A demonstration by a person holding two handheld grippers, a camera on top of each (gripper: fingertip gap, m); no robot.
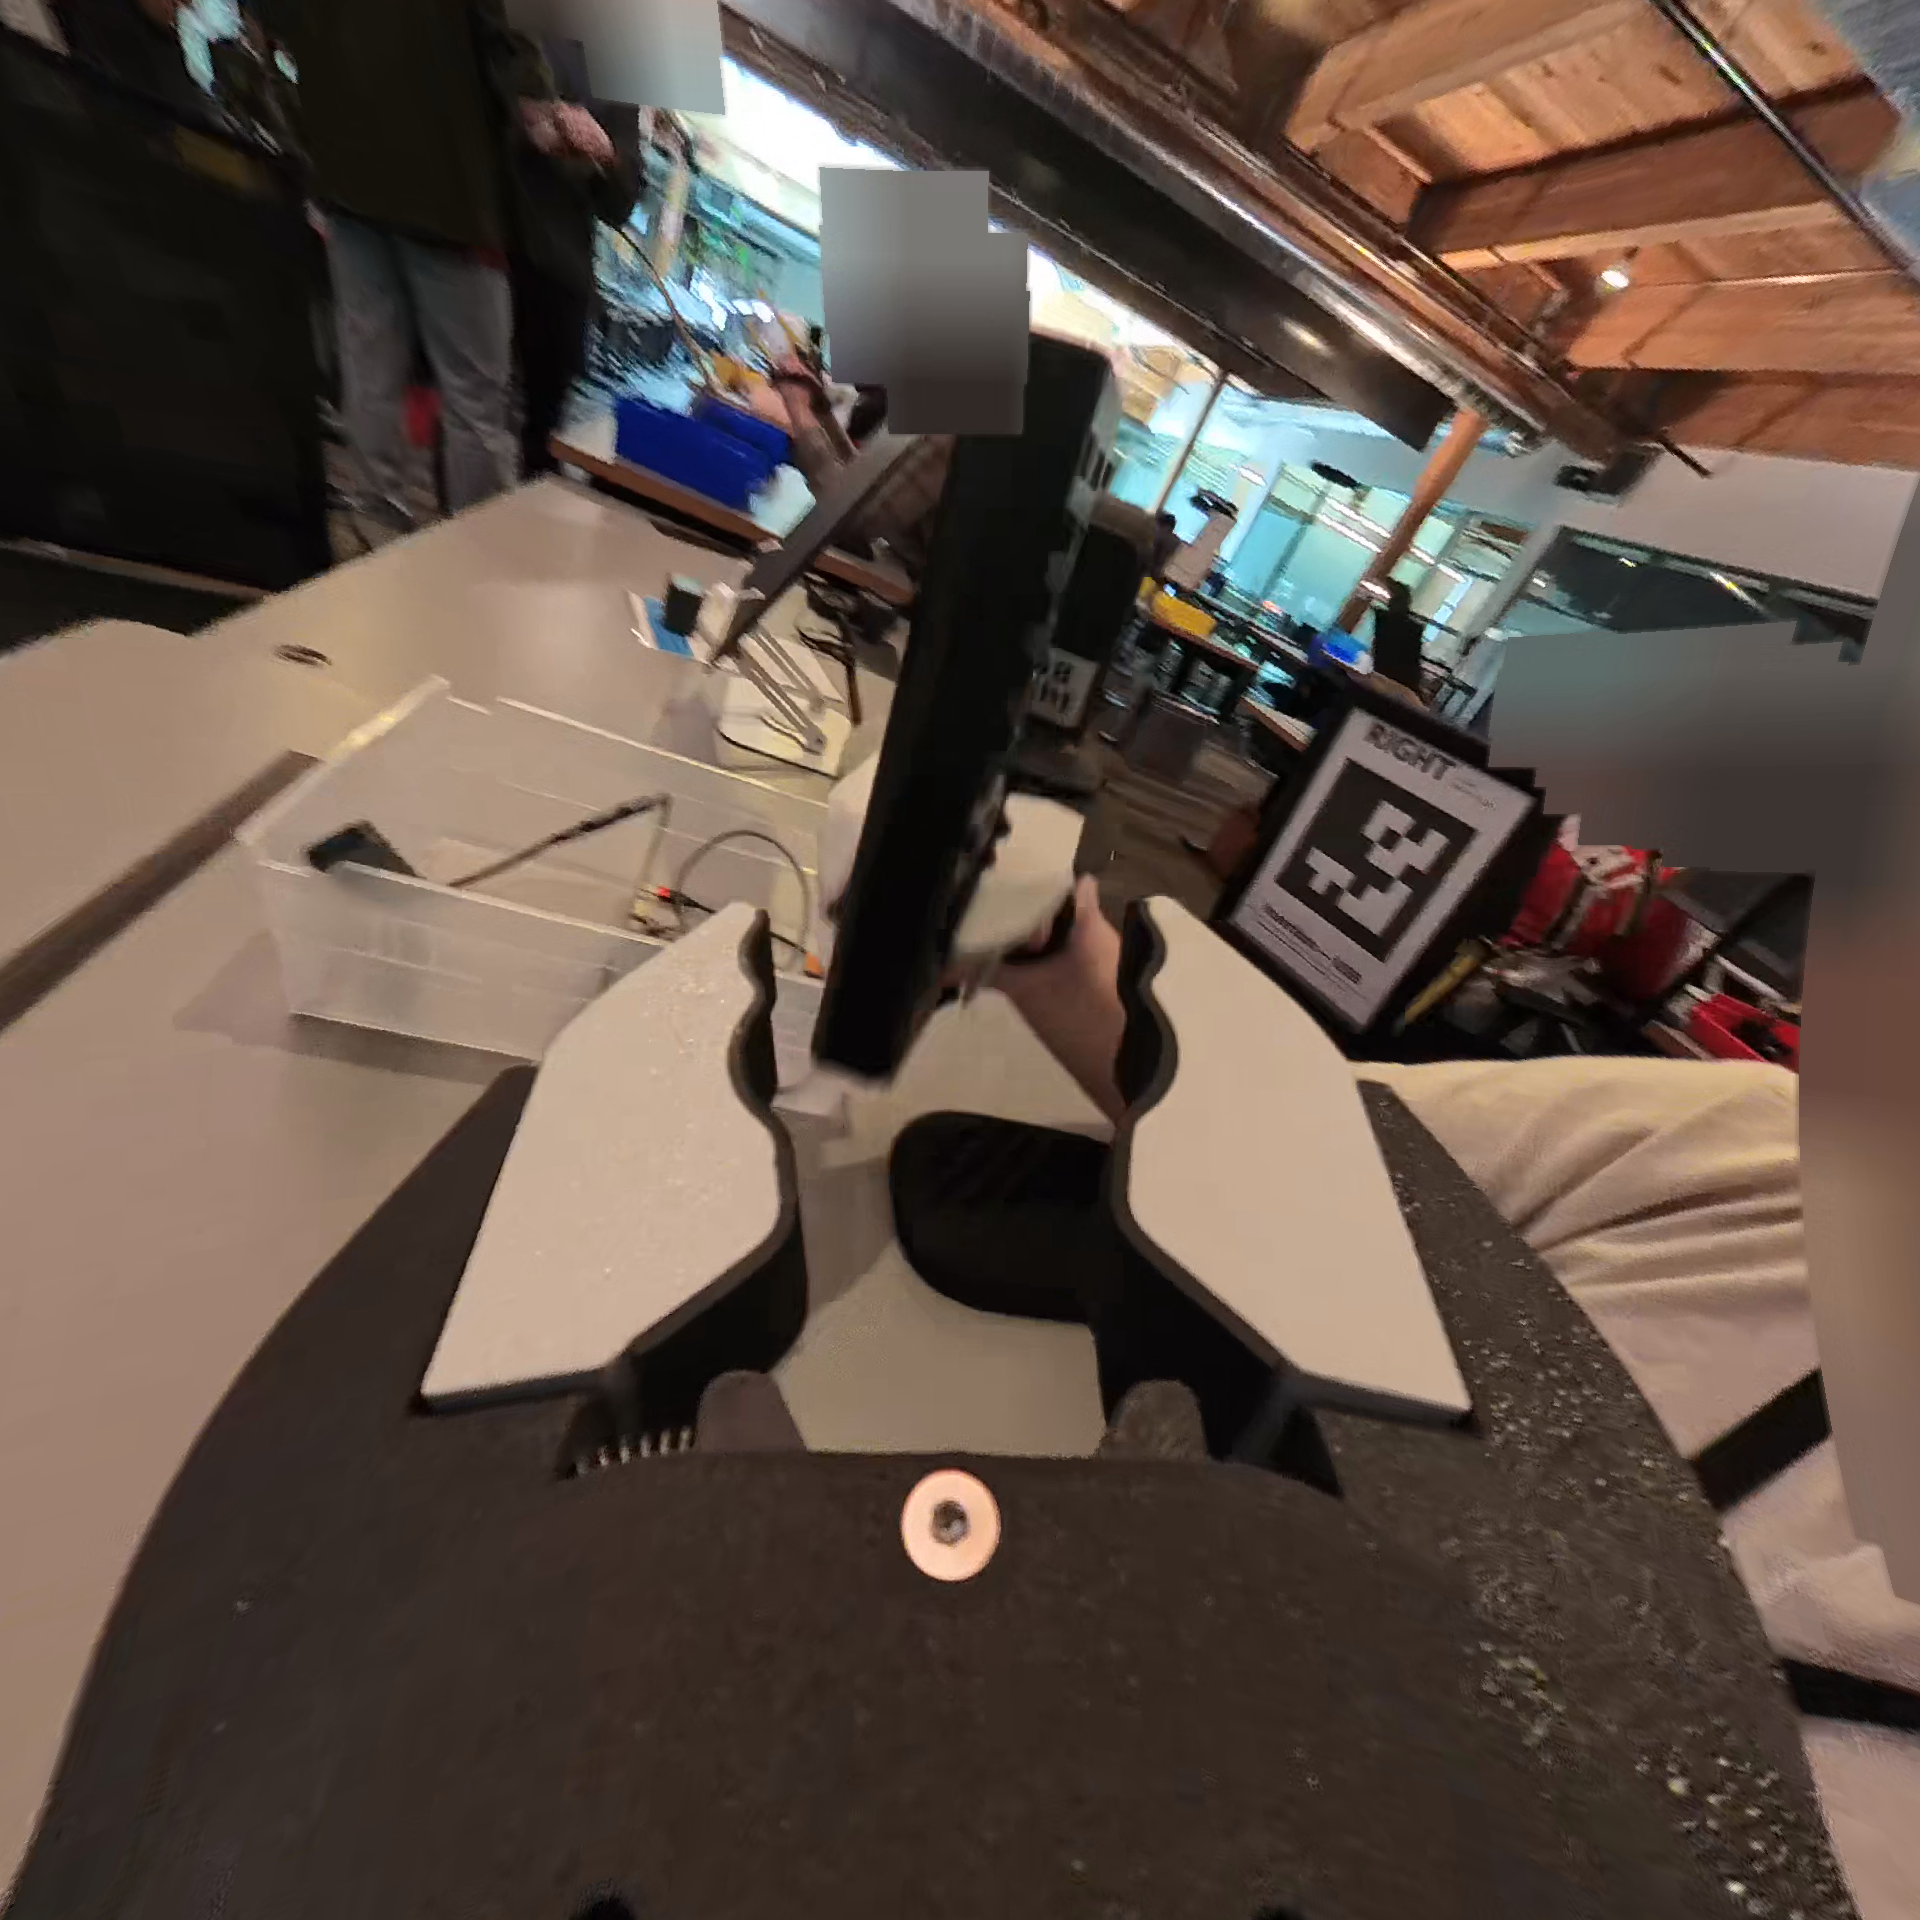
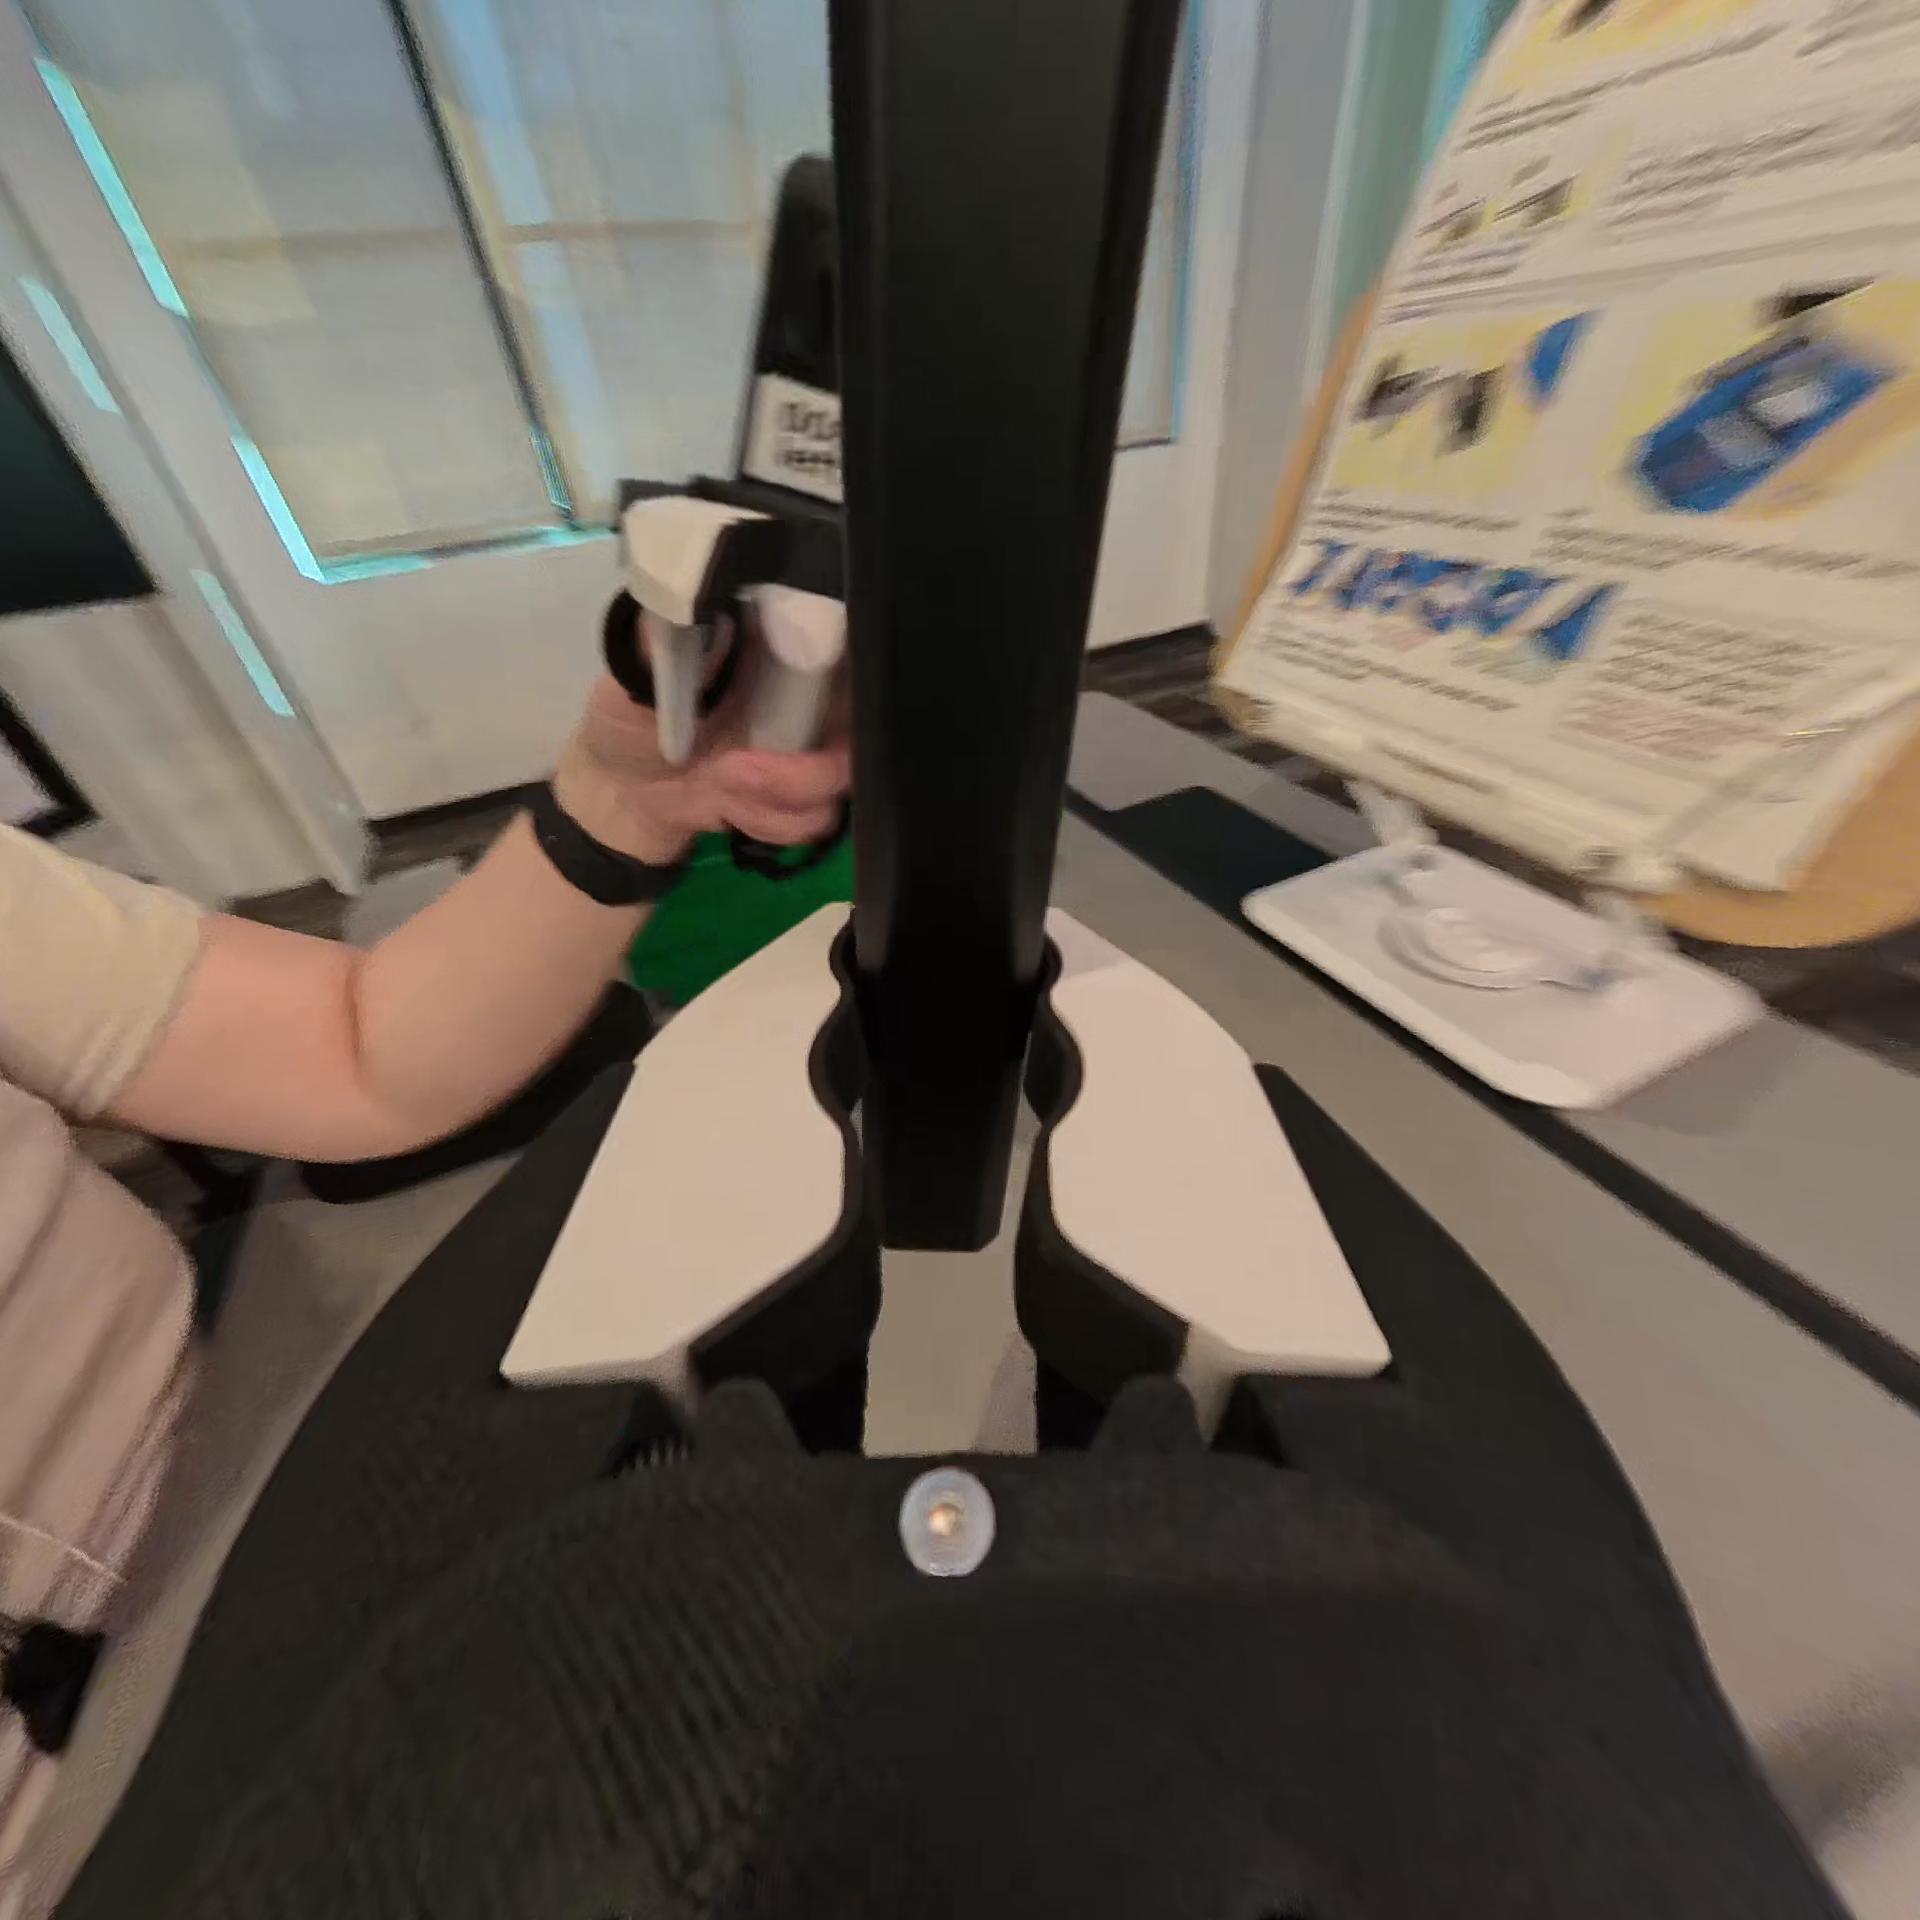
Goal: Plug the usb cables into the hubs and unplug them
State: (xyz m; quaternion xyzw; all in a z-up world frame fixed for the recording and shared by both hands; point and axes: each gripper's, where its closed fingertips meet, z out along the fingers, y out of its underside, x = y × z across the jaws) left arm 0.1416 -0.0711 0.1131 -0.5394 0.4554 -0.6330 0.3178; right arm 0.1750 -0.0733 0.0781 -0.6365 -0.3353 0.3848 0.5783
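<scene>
Right view first: the right gripper (image 2: 945,940) is seen clamped on a black bar (image 2: 966,520), which stands upright between the closed fingers (image 2: 727,1143) and runs off at 12 o'clock. At 10 o'clock of the bar, a white handle (image 2: 769,665) is gripped by the left hand (image 2: 727,790), a dark band worn at the wrist. A poster (image 2: 1558,468) is propped at 2 o'clock, its print blurred.

Over to the left view: the left gripper (image 1: 951,920) is held wide apart above the table (image 1: 208,1143), nothing pinched. A black slab (image 1: 966,675) is tilted up toward 12 o'clock, its lower end seen between the fingertips, nearer the left one; contact cannot be told.

The cables (image 1: 582,831) are found at 10 o'clock, lying loose inside a clear box (image 1: 436,935) on the table, well apart from both grippers. A small dark block (image 1: 353,847) is seen at the box's far-left corner; whether it is a hub cannot be told.
</scene>
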